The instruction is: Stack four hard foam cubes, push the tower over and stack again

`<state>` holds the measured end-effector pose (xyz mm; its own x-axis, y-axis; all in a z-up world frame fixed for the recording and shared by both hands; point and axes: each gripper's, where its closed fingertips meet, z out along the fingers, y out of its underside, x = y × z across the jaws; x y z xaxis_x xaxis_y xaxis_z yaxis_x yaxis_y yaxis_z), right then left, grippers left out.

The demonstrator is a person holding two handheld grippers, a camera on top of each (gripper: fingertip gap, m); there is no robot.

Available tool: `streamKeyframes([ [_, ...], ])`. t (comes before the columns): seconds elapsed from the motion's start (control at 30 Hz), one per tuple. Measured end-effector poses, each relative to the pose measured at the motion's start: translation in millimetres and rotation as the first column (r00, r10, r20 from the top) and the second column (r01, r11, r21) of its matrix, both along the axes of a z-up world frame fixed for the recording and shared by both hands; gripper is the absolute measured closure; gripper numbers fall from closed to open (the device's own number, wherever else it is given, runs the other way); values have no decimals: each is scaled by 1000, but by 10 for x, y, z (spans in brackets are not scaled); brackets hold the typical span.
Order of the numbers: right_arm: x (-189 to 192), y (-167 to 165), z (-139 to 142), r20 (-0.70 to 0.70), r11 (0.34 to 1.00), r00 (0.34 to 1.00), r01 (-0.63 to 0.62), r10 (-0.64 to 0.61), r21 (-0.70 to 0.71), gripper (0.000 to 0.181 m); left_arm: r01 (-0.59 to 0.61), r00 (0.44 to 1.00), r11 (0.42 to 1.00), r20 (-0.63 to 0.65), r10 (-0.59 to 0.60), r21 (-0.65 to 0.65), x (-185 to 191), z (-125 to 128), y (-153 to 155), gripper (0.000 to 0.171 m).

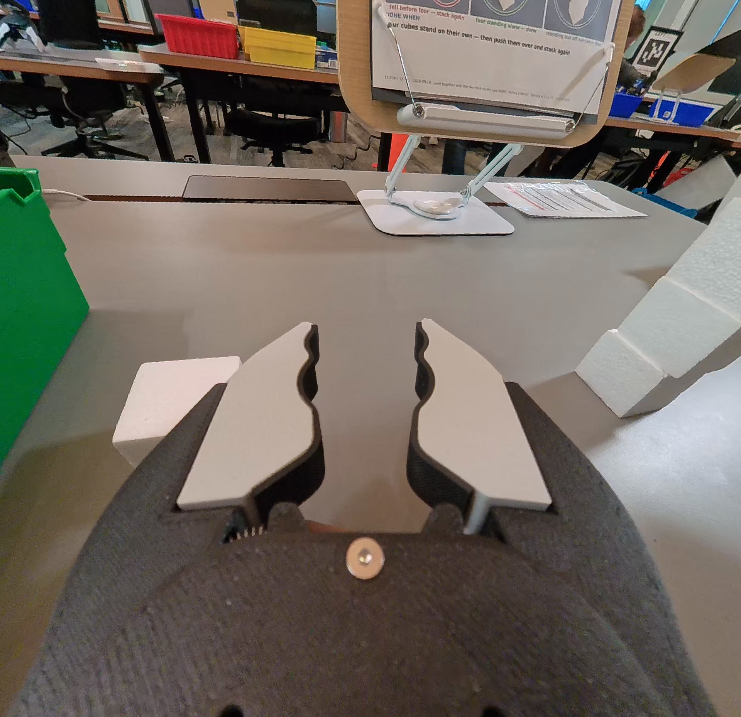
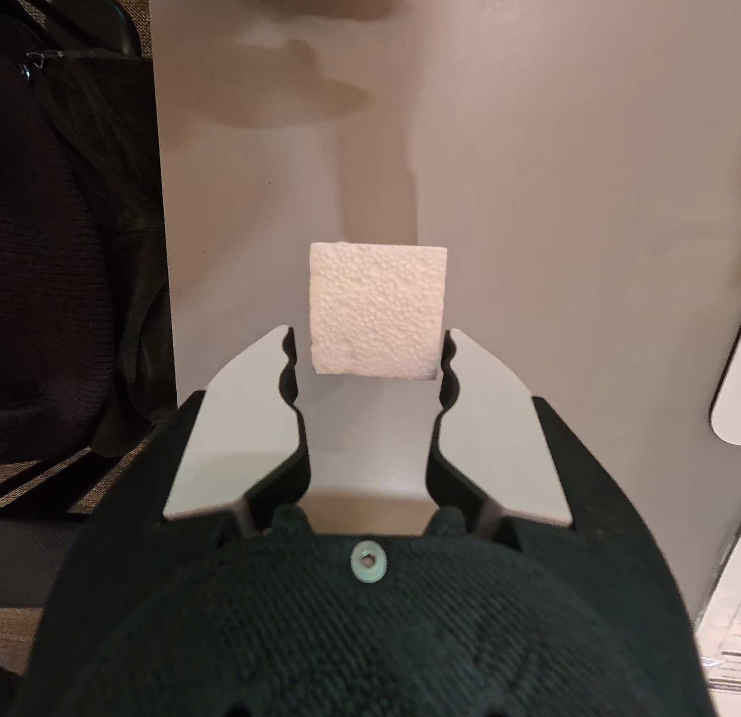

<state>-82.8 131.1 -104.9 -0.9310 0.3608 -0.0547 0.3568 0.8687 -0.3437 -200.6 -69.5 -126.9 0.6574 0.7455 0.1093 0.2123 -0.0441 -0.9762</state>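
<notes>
A white foam cube [image 1: 168,397] lies on the grey table [image 1: 361,277], just left of my left gripper [image 1: 367,329] and partly hidden by its left finger. The left gripper is open and empty, low over the table. A leaning stack of white foam cubes [image 1: 661,337] shows at the right edge. In the right wrist view I look straight down on the top face of a foam cube [image 2: 379,309]. My right gripper [image 2: 369,333] is open, with a fingertip on each side of that cube's near edge. A gap shows on the left side.
A green bin [image 1: 32,297] stands at the left edge. A document stand [image 1: 473,56] on a white base [image 1: 437,213] and a laminated sheet [image 1: 561,201] lie at the back. Dark clothing [image 2: 72,217] lies beyond the table edge at left, seen from the right wrist. The right gripper is farther from the white foam cube [image 1: 168,397], some 35 cm, than the left, some 8 cm.
</notes>
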Motion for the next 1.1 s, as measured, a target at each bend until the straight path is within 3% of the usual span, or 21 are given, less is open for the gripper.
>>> streamKeyframes([
  [0.23, -42, -162, 196, -55, 997, 998, -9, 4, -77, 104, -2, 1000, 1000, -4, 2, 1, 7, 10, 1, 125],
  [0.47, -416, -666, 886, -306, 954, 949, -26, -70, -299, 103, 5, 1000, 1000, -2, -5, 6, 34, 11, 39, 125],
  [0.6, -754, -998, 1145, -362, 928, 920, 4, -149, -374, 106, 49, 997, 995, -55, -45, 83, 301, 252, 203, 125],
  [0.7, -1038, -1255, 1045, -377, 947, 914, 22, -148, -320, 107, 234, 971, 964, -83, -225, 126, 806, 407, 580, 127],
  [0.8, -1285, -1614, 796, -359, 962, 924, 33, -133, -272, 107, 280, 951, 958, -153, -267, 68, 1100, 457, 783, 129],
  [0.9, -1433, -2030, 448, -299, 976, 951, 15, -82, -219, 106, 288, 929, 957, -253, -269, 39, 1225, 571, 798, 129],
  [1.1, -1563, -2593, -204, -222, 998, 975, -41, 29, -50, 98, 335, 927, 934, -222, -302, 127, 1197, 654, 711, 130],
])
